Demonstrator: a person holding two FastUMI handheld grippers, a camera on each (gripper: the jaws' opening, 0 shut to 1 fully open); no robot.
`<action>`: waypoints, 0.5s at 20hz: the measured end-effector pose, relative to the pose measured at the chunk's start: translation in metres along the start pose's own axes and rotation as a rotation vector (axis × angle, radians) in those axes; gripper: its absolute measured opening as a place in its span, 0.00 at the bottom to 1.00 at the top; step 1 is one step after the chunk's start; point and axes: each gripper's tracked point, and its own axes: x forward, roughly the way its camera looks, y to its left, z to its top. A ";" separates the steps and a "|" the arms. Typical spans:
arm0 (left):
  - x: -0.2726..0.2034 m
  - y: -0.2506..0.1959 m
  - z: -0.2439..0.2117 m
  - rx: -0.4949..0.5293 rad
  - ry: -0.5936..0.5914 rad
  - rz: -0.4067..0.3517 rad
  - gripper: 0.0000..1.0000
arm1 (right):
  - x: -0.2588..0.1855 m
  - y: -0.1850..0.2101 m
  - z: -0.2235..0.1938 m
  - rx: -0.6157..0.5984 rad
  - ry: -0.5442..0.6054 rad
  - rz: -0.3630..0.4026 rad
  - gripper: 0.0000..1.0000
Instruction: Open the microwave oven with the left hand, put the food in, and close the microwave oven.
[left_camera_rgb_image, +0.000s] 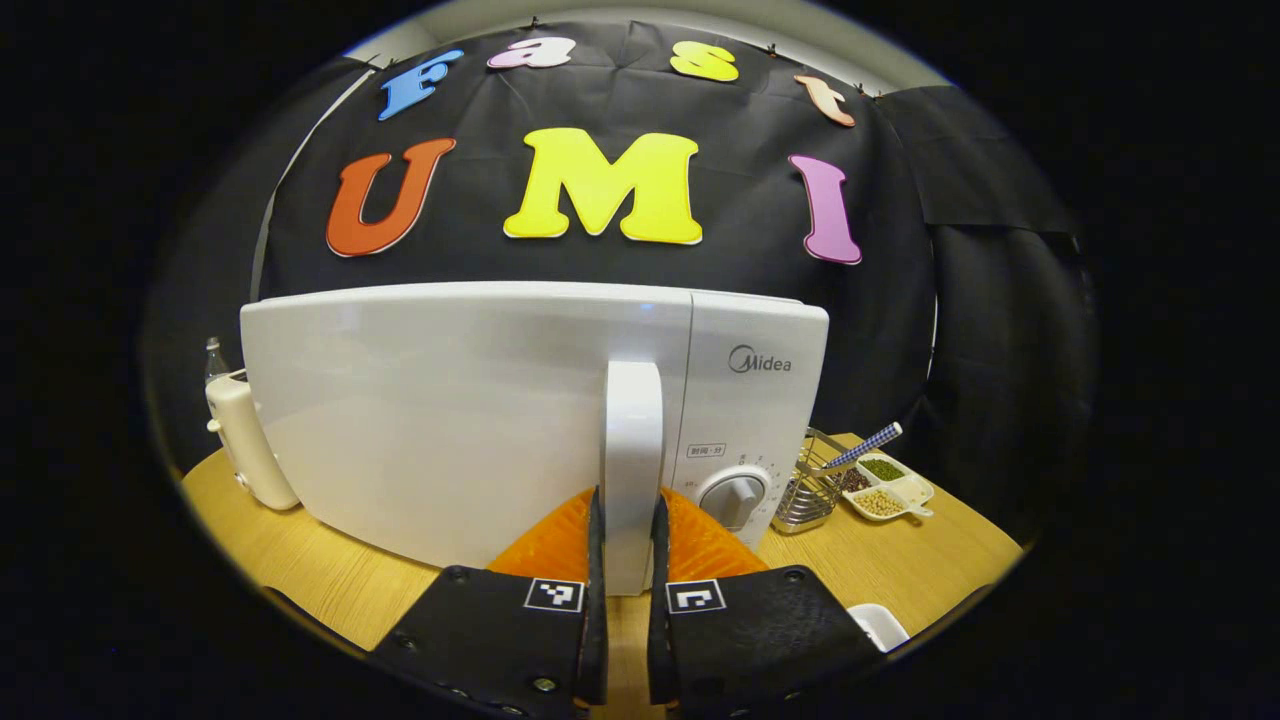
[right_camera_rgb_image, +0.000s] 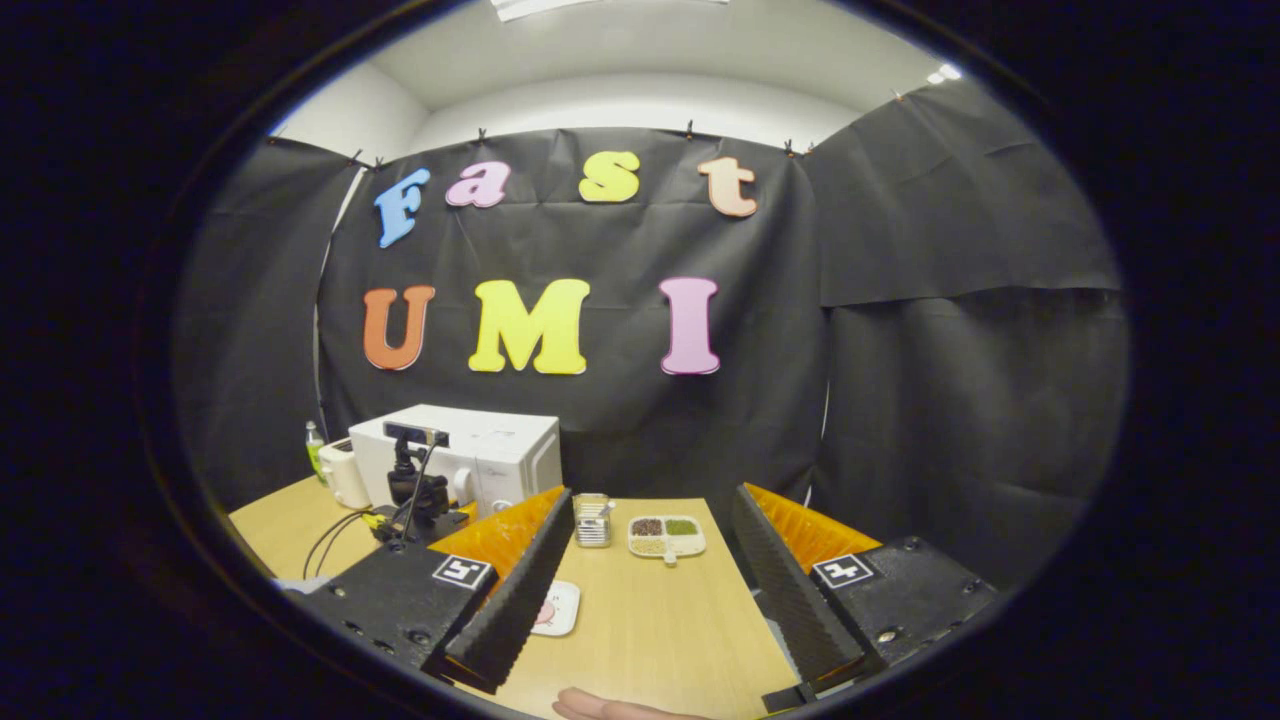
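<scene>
Wooden table (left_camera_rgb_image: 330, 580) bears the microwave (left_camera_rgb_image: 450, 420); left gripper (left_camera_rgb_image: 628, 560) fingers clamp its rigid, likely slick door handle (left_camera_rgb_image: 633, 450) at 6 o'clock, while the right gripper (right_camera_rgb_image: 650, 600) gapes wide, holding nothing.

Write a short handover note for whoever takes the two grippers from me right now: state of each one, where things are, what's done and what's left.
Left gripper: shut on the door handle of the microwave; a finger on each side of it.
Right gripper: open and empty, above the table, well back from the microwave.
Door looks closed or barely cracked; I can't tell which.
A small plate lies on the table near the right gripper; likely the food, but it is partly hidden.
Done: handle grasped.
Left: pull the door open, put the food in, close the door.
</scene>
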 end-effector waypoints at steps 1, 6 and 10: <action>-0.002 0.000 0.001 -0.007 -0.007 -0.008 0.16 | -0.002 0.002 0.002 -0.008 -0.006 0.004 1.00; -0.019 0.000 0.007 0.006 -0.046 -0.022 0.14 | -0.008 0.014 0.002 -0.010 -0.002 0.034 1.00; -0.051 0.006 -0.002 0.001 -0.039 -0.061 0.13 | -0.010 0.024 -0.001 -0.008 0.008 0.038 1.00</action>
